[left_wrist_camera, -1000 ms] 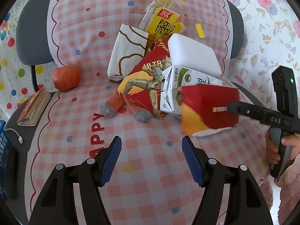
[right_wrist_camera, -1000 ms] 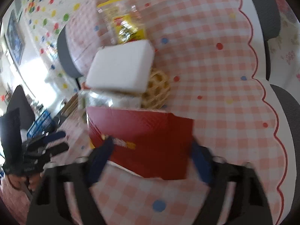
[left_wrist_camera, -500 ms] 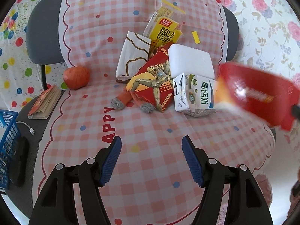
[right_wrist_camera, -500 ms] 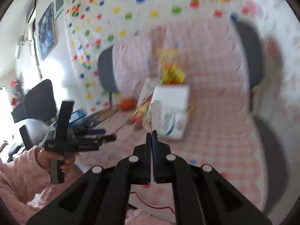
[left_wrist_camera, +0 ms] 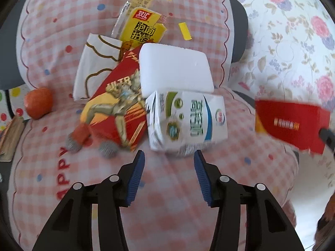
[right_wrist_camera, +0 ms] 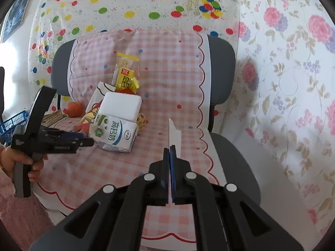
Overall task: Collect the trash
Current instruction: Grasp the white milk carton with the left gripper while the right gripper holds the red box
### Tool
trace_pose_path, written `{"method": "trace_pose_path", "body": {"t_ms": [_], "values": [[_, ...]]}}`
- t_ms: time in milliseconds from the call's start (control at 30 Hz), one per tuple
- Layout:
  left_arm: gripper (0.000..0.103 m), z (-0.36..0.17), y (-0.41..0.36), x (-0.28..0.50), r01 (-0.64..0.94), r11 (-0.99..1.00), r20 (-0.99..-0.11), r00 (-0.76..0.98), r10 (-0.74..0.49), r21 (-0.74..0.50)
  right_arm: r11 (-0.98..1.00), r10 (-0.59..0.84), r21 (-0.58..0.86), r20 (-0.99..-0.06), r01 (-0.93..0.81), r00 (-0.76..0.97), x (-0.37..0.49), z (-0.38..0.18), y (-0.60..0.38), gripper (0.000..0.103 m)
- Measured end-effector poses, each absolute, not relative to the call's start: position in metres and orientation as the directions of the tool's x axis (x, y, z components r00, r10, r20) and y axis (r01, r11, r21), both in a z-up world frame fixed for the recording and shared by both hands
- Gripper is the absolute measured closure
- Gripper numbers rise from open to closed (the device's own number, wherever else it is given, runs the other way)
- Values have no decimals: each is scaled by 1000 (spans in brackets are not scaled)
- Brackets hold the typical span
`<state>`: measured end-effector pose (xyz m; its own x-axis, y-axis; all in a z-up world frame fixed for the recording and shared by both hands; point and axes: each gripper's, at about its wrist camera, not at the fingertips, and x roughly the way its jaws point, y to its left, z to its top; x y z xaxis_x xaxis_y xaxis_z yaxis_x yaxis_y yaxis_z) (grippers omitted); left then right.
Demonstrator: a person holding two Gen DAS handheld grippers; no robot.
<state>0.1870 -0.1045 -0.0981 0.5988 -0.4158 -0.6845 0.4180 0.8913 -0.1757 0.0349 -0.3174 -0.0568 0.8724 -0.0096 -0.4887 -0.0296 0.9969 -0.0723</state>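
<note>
Pinching the red box (left_wrist_camera: 291,125) edge-on in my right jaws (right_wrist_camera: 169,148), clear of the chair (right_wrist_camera: 222,48). My empty left jaws (left_wrist_camera: 169,161) are closing short of the milk carton (left_wrist_camera: 186,119); I should reach farther and square up.

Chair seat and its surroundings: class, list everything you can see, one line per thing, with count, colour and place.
Milk carton: one, white and green, on its side, seat centre.
Foam block: one, white, atop the carton.
Red box: one, flattened, clamped edge-on in the right hand-held gripper.
Ultraman packet: one, red, left of the carton.
Yellow snack packet: one, against the backrest.
White paper bag: one, behind the red packet.
Apple: one, red, seat's left edge.
Blue basket: one, far left.
Left hand-held gripper: closing, nothing between the pads.
Right hand-held gripper: shut on the box.
</note>
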Motion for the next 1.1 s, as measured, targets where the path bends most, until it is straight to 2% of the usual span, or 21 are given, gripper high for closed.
{"method": "trace_pose_path", "body": {"t_ms": [100, 200, 267, 400, 433, 500, 533, 633, 800, 833, 933, 1033, 1067, 1100], "values": [[53, -101, -112, 199, 432, 884, -698, 577, -425, -181, 999, 25, -28, -490, -44, 872, 42, -62, -319, 102], [58, -104, -125, 202, 481, 858, -718, 531, -450, -182, 999, 32, -14, -487, -44, 873, 49, -63, -317, 102], [61, -105, -135, 195, 542, 811, -723, 466, -509, -221, 999, 39, 4, -483, -42, 875, 51, -62, -319, 102], [61, -103, -160, 166, 667, 687, -718, 323, -617, -290, 998, 57, 48, -489, -39, 870, 52, -63, -328, 102], [57, -101, -169, 156, 696, 660, -716, 305, -628, -283, 998, 55, 57, -490, -31, 870, 51, -63, -331, 102], [36, -98, -173, 148, 701, 672, -718, 340, -608, -237, 997, 52, 73, -492, -19, 869, 48, -63, -338, 102], [13, -95, -172, 147, 680, 706, -715, 393, -578, -198, 996, 56, 85, -492, -16, 869, 45, -63, -341, 102], [13, -92, -162, 154, 623, 769, -697, 487, -527, -146, 994, 61, 106, -492, -10, 868, 40, -63, -348, 102], [19, -103, -157, 187, 574, 789, -713, 456, -532, -221, 990, 74, 143, -489, -3, 869, 38, -67, -355, 102], [33, -105, -157, 190, 585, 777, -721, 432, -542, -233, 989, 74, 147, -488, -2, 869, 39, -67, -355, 102], [43, -110, -174, 193, 624, 708, -699, 341, -628, -331, 990, 68, 142, -486, 2, 871, 39, -67, -357, 102], [44, -110, -197, 180, 696, 619, -673, 263, -691, -363, 990, 56, 139, -486, 13, 872, 39, -67, -363, 102], [41, -109, -203, 176, 709, 617, -675, 272, -686, -342, 990, 53, 140, -486, 17, 872, 39, -67, -365, 102], [32, -108, -205, 173, 705, 640, -686, 302, -662, -307, 989, 51, 145, -487, 23, 872, 38, -67, -369, 102]]}}
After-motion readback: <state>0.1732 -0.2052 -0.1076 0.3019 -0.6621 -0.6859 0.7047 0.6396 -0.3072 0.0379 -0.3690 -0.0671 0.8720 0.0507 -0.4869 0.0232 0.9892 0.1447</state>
